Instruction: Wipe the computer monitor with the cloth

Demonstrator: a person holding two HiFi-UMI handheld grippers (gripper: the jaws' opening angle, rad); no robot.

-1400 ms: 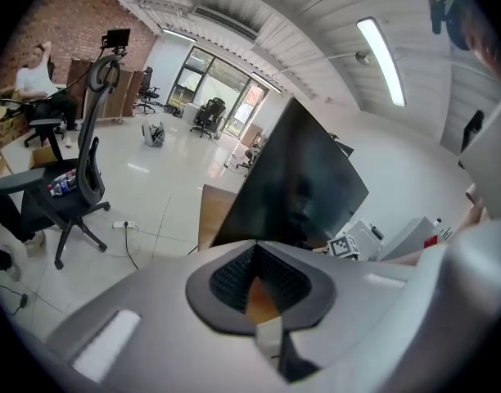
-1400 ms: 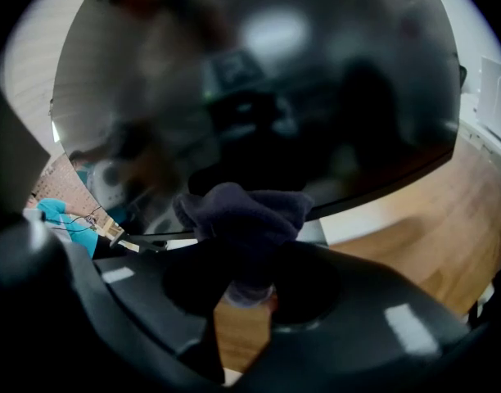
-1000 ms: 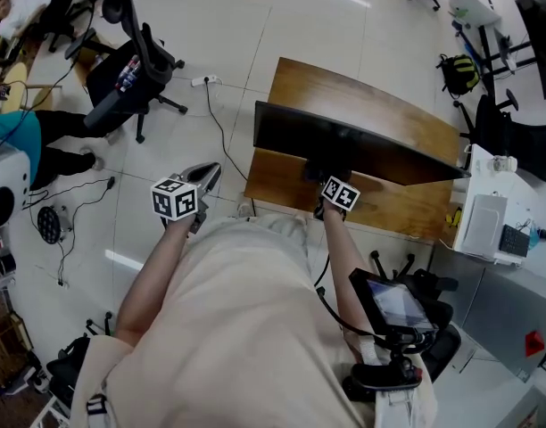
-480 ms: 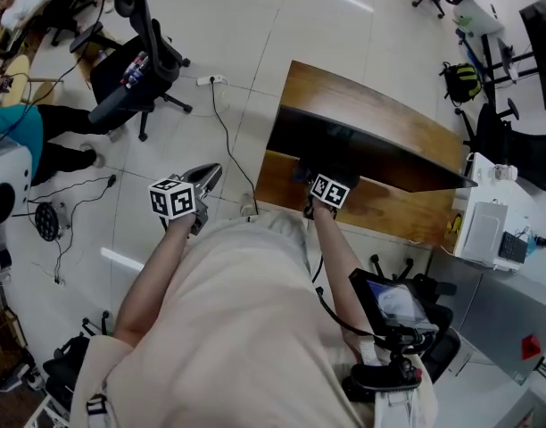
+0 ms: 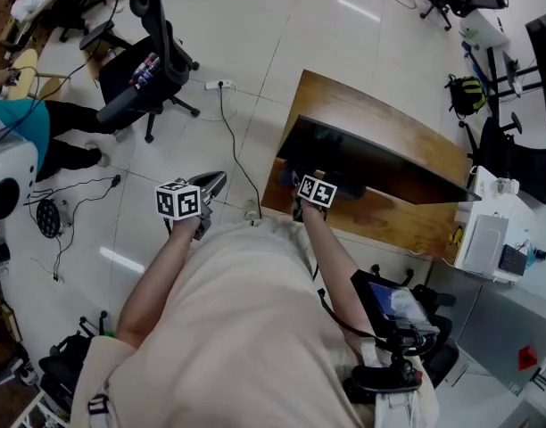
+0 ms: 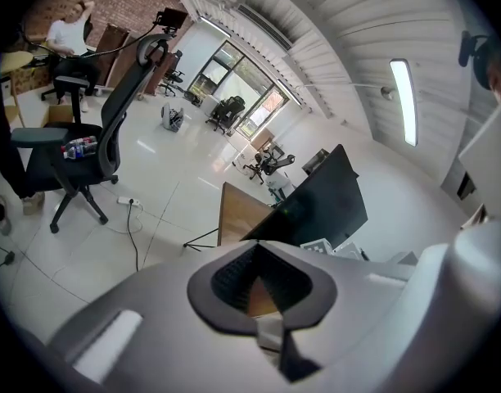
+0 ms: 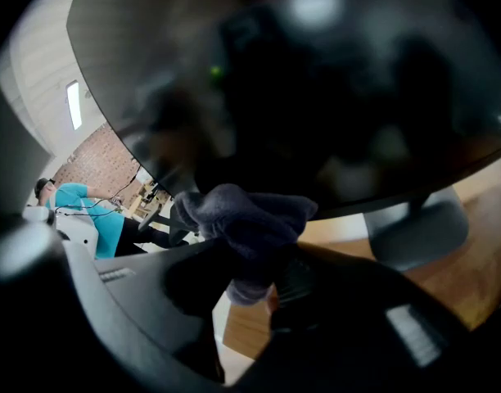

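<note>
Head view shows the right gripper (image 5: 310, 185) has slid along the monitor (image 5: 371, 163) toward its 9 o'clock edge over the last second, and it now sits near the lower left corner of the screen. I read that as a wiping stroke running out of glass on that side; my guess is the next pass has to reverse or climb toward 12 o'clock, since the upper screen looks uncovered.

In the right gripper view its jaws are clamped down on the cloth (image 7: 246, 219), a dark grey wad bunched above the tips and pressed to the bottom rim of the screen, with the monitor stand (image 7: 418, 232) off at 4 o'clock.

My left gripper (image 5: 202, 190) stays parked at 9 o'clock, well apart from the desk (image 5: 362, 105), its jaws brought together with nothing between them.
</note>
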